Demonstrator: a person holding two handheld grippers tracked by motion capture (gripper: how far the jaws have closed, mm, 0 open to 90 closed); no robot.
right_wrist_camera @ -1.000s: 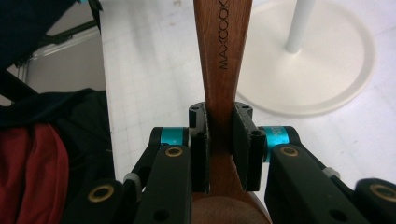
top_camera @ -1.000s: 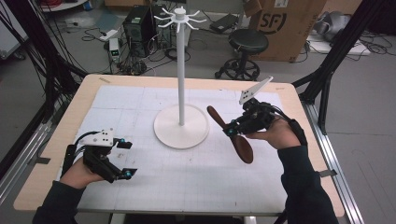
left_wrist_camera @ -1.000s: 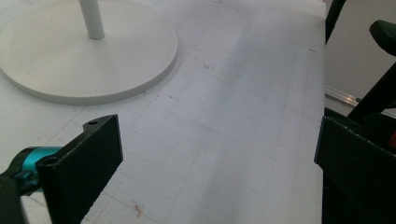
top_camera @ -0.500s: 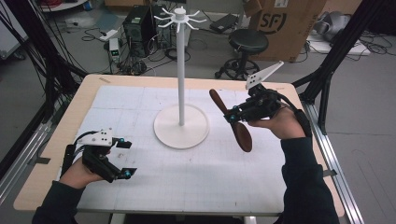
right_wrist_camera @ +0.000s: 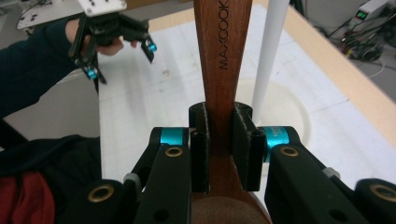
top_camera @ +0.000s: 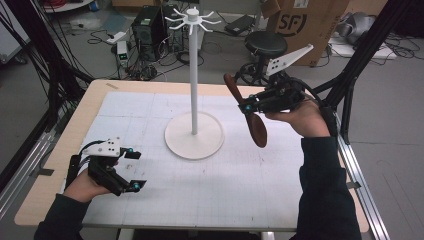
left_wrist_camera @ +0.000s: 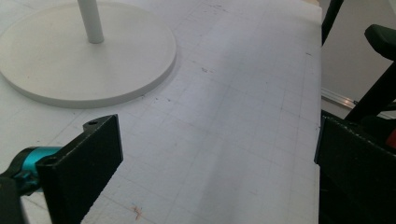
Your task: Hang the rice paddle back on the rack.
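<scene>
A brown wooden spoon (top_camera: 257, 128) hangs in the air right of the white stand, bowl down and handle pointing up and left. My right gripper (top_camera: 248, 107) is shut on its handle. In the right gripper view the pads clamp the handle (right_wrist_camera: 223, 56) just above the bowl, and my right gripper (right_wrist_camera: 219, 140) points toward the stand's pole (right_wrist_camera: 268, 51). The white stand (top_camera: 194, 136) has a round base, a tall pole and a ring of hooks (top_camera: 192, 17) on top. My left gripper (top_camera: 134, 170) rests low at the table's front left, open with nothing between its fingers, as the left gripper view (left_wrist_camera: 215, 172) confirms.
A white gridded mat (top_camera: 225, 190) covers the wooden table (top_camera: 90, 107). Black frame poles (top_camera: 360, 55) rise at the right and left edges. Behind the table stand a black stool (top_camera: 266, 45), a cardboard box (top_camera: 300, 22) and a computer (top_camera: 147, 27).
My right gripper has risen with the wooden spoon, lifting it higher above the mat beside the stand. The left gripper has stayed where it was.
</scene>
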